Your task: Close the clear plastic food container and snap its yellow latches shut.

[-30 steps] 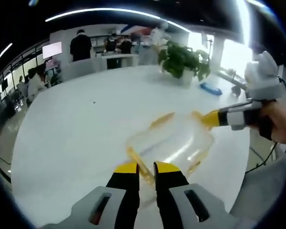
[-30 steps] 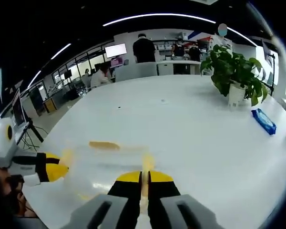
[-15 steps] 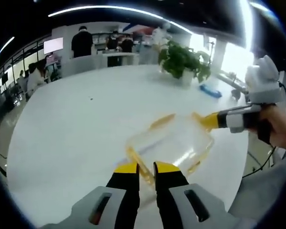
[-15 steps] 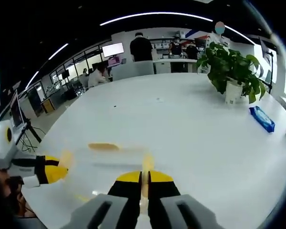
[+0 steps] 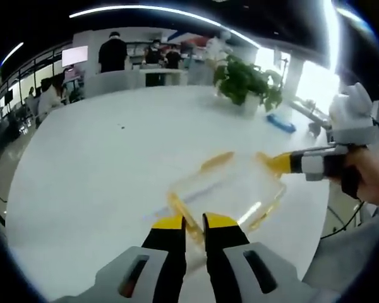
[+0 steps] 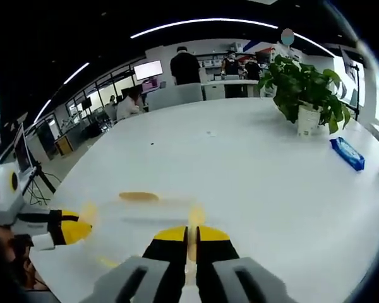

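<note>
The clear plastic container [image 5: 226,187] lies on the white table [image 5: 101,158], its lid on and its yellow latches sticking out. My left gripper [image 5: 192,222] is shut on the near yellow latch [image 5: 179,207]. In the left gripper view the right gripper [image 5: 279,162] comes in from the right, pinching the latch at the container's far corner. In the right gripper view my right gripper [image 6: 188,234] is shut on that yellow latch [image 6: 194,216]. Another latch [image 6: 139,196] lies flat on the far side of the container [image 6: 153,213]. The left gripper [image 6: 74,231] holds the container's left end.
A potted plant [image 5: 247,79] [image 6: 307,85] and a blue packet [image 5: 280,122] [image 6: 347,154] sit toward the table's far right side. People stand at a counter [image 6: 196,88] beyond the table. The table edge [image 5: 322,208] runs close behind the right gripper.
Both views have shifted slightly with the hands. The two grippers keep the same hold on the latches, and the container stays in place.
</note>
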A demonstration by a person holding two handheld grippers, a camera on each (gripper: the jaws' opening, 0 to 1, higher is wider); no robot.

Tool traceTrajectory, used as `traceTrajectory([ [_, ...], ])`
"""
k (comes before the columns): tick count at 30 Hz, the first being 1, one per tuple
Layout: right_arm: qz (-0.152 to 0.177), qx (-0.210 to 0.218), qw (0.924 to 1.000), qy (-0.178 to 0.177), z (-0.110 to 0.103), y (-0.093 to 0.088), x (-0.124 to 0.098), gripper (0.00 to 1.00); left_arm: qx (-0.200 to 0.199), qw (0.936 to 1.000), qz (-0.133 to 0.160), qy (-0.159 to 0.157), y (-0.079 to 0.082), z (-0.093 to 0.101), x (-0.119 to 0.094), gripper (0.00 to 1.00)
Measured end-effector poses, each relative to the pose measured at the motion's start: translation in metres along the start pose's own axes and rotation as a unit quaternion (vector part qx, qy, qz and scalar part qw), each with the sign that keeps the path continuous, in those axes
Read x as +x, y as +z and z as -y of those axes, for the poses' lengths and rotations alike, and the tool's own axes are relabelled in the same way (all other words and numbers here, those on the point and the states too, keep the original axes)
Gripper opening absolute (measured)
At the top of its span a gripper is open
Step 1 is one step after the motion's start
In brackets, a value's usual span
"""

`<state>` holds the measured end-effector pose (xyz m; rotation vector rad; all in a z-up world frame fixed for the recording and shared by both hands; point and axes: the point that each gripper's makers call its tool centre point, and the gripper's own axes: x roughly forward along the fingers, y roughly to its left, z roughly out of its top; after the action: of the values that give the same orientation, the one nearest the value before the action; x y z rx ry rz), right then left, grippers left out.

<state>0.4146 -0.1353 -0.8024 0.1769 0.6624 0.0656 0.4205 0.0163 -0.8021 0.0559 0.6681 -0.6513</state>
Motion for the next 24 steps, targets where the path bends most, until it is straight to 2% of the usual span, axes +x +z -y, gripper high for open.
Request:
traceTrajectory([
  [3, 0.007, 0.007, 0.9999, 0.003, 0.0006, -0.0002, 0.0002, 0.00, 0.000, 1.0000, 0.001, 0.001, -0.0014, -0.0002, 0.0000, 0.06],
  [7, 0.009, 0.006, 0.9999, 0.003, -0.0001, 0.0001, 0.0003, 0.00, -0.019, 0.9998, 0.007, 0.000, -0.0019, -0.0022, -0.0006, 0.06],
  [18, 0.019, 0.014, 0.9997, -0.002, 0.0009, 0.0007, 0.0002, 0.00, -0.021, 0.9998, 0.008, -0.003, 0.0009, -0.0030, 0.0018, 0.05],
  [24, 0.014, -0.009, 0.9999, -0.004, 0.0007, 0.0007, 0.0006, 0.01, -0.044, 0.9990, 0.009, 0.000, 0.0009, -0.0035, 0.0015, 0.06],
])
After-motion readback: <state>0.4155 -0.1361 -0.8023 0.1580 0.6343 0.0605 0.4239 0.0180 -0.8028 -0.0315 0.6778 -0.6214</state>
